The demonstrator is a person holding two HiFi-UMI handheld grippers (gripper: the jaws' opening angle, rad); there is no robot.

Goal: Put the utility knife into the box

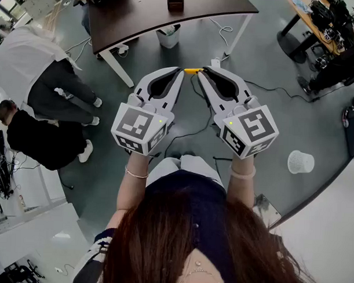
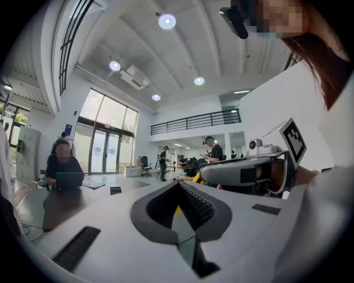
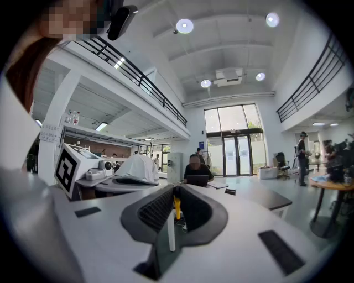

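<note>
Left gripper [image 1: 180, 73] closed on one end of yellow utility knife [image 1: 193, 70] | right gripper [image 1: 203, 70] closed on other end | both held high above floor [image 1: 261, 60]

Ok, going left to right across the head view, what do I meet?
Person in a white top → left gripper → utility knife → right gripper → white cup on the floor.
</note>
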